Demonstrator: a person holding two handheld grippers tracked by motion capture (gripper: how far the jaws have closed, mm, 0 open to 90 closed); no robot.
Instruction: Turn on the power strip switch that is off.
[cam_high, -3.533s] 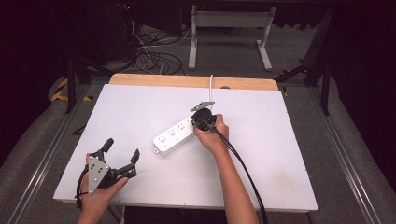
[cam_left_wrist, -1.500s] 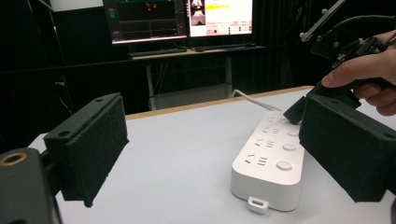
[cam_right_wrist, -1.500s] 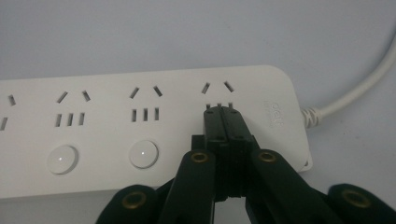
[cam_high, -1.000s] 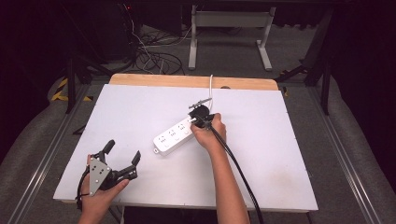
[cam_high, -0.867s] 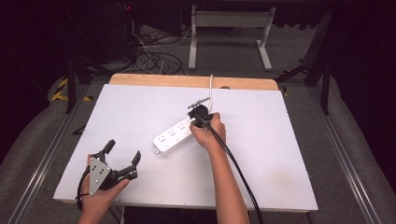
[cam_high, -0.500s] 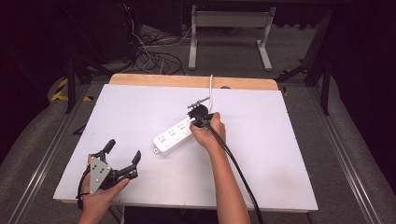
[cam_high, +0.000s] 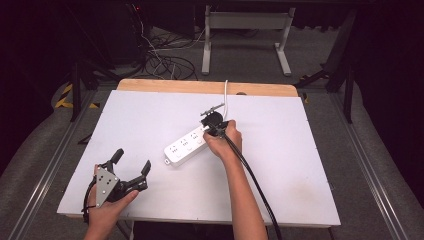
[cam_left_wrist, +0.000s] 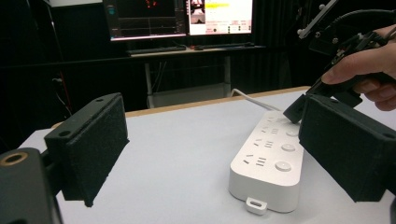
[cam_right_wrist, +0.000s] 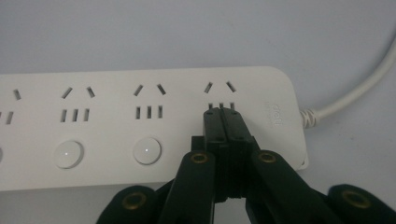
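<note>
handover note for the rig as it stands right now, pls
Right gripper: jaws shut, tips pressed down on the power strip at its cord-end button position; that button is hidden under the tips.
Left gripper: open, idle at the table's near-left corner, holding nothing.
Strip lies diagonally mid-table, its white cord running to the far edge.
Whether the switch has toggled can't be told. Probably left: lift off, check the button.

We are seeing a white plastic power strip (cam_high: 187, 146) lying flat and diagonal mid-table. Its round white buttons (cam_right_wrist: 147, 151) are facing up, and its white cord (cam_high: 226, 95) is trailing toward the far edge.
</note>
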